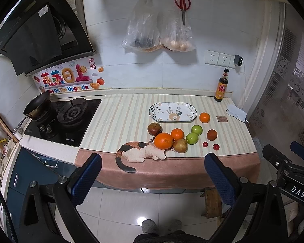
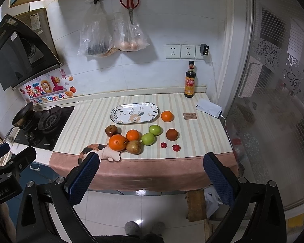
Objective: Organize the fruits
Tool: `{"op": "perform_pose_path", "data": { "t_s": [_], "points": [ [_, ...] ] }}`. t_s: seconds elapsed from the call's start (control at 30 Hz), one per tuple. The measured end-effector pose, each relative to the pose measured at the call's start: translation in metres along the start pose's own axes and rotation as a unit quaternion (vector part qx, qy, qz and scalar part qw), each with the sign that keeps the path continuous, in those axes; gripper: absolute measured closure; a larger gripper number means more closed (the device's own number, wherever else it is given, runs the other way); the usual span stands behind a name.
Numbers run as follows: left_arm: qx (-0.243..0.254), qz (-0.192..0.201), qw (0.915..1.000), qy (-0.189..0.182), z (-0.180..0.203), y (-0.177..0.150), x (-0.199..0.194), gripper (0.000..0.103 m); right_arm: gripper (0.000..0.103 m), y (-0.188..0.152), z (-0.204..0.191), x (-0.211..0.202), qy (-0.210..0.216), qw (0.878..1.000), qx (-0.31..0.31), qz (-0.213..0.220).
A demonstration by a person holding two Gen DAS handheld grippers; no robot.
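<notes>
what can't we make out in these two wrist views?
- Dark bag, both views: contents blurred behind wrinkled plastic.
- Bottle label, both views: text too small.
- Brown card, both views: print too small.
- Printed cat's face, left wrist view: covered by the big orange.
- Wooden stool, both views: partly behind gripper fingers.

Left gripper [image 1: 153, 162] wide open, held off the counter edge. Fruits cluster on striped cloth [image 1: 121, 121] near the oval plate [image 1: 189, 119]; large orange [image 1: 163, 141] touches pear [image 1: 180, 145].
</notes>
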State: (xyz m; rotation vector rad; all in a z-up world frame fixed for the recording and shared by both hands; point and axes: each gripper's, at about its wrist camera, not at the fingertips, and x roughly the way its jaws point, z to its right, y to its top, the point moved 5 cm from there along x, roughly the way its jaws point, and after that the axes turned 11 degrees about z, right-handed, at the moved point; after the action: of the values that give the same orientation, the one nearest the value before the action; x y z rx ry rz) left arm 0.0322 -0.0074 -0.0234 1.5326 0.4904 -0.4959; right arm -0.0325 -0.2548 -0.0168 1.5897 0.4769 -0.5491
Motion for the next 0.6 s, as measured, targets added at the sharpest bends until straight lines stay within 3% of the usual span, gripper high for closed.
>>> {"op": "perform_pose_path", "data": {
  "t_s": [0.33, 0.47, 0.6],
  "points": [
    [-0.014, -0.001, 0.9999, 0.008, -0.017, -0.005, 0.005, 0.0, 0.0, 0.005, 0.0, 0.011, 0.007, 1.0, 0.005, -0.004],
    [-0.026, 0.002, 0.9992, 0.031, -0.025, 0.001, 0.036, 0.0, 0.0, 0.003, 0.01, 0.033, 0.014, 0.999, 0.032, -0.013],
    [-0.027, -0.005, 0.9971, 0.071, -0.028, 0.002, 0.077, 0.0, 0.0, -0.007, 0.02, 0.084, 0.029, 0.996, 0.065, -0.046]
  ]
}}
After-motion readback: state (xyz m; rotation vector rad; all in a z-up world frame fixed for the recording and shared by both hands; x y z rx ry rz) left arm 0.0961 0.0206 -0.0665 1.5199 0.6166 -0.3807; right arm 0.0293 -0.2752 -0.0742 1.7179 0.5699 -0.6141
